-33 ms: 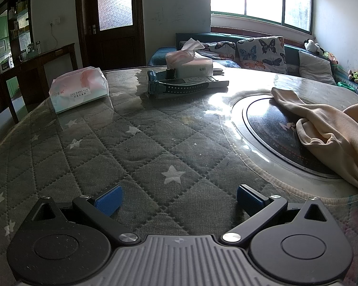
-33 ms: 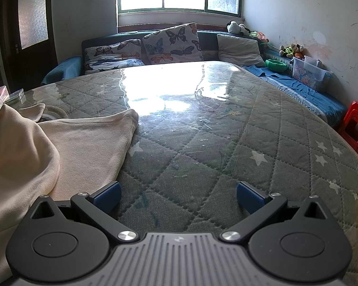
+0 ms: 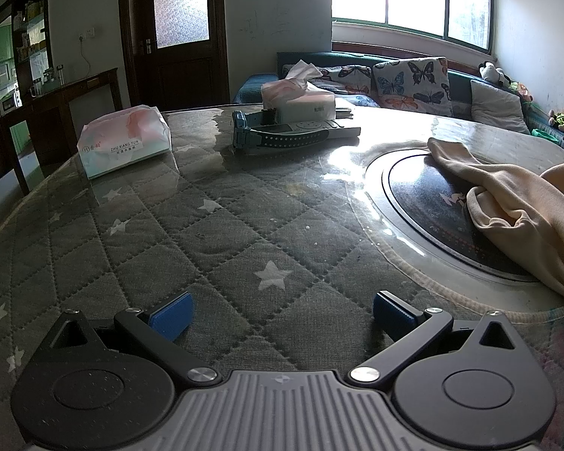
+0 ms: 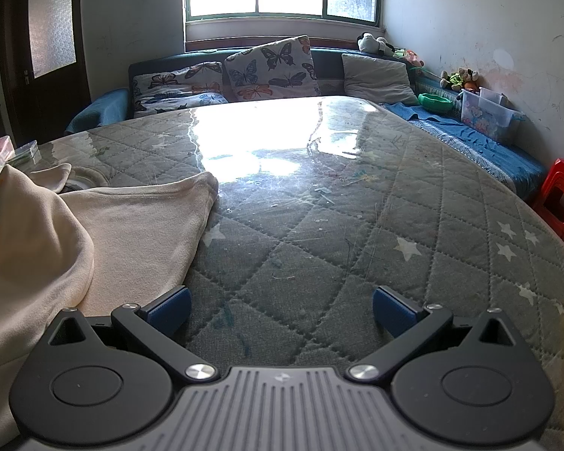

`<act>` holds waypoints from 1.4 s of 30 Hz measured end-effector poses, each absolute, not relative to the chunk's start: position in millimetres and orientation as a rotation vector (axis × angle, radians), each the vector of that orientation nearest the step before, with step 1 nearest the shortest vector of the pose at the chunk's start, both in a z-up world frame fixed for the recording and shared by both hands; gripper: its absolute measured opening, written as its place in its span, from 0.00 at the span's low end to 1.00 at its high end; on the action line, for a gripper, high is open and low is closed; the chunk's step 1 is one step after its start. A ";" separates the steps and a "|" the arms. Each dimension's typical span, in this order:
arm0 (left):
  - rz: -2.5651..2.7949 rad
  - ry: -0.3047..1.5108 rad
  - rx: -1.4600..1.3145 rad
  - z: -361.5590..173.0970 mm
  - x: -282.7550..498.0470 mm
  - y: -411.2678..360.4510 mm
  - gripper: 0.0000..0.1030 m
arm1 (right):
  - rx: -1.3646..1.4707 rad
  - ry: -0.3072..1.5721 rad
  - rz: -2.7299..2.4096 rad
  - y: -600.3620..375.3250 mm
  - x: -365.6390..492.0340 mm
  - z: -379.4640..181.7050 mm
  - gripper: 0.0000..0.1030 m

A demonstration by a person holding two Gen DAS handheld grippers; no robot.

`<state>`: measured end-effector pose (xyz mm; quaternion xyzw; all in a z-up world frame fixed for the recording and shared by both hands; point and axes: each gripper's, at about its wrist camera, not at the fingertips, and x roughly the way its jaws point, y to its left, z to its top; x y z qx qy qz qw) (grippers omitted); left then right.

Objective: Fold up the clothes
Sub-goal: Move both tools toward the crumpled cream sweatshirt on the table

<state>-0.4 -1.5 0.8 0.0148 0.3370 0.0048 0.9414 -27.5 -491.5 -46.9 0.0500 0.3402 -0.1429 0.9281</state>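
A cream garment [image 3: 515, 206] lies crumpled at the right of the left wrist view, partly over a dark round inset [image 3: 432, 203] in the table. It also shows in the right wrist view [image 4: 94, 233], spread at the left. My left gripper [image 3: 280, 314] is open and empty above the quilted table cover, left of the garment. My right gripper [image 4: 280, 312] is open and empty, its left fingertip [image 4: 169, 310] at the garment's near edge.
A tissue pack [image 3: 124, 146], a tissue box [image 3: 300, 99] and a watch with a remote [image 3: 289, 137] lie at the table's far side. A sofa with butterfly cushions [image 4: 270, 67] stands behind. A red stool [image 4: 562, 195] stands at the right.
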 end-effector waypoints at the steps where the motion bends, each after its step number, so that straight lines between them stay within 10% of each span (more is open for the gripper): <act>1: 0.013 0.690 0.030 1.4 -0.7 -2.5 1.00 | 0.102 0.697 -0.293 -490.5 -27.2 -46.6 1.00; 42: -0.199 0.699 0.061 36.6 -65.5 -127.4 1.00 | 0.044 0.615 -0.103 -418.9 -107.2 -1.7 1.00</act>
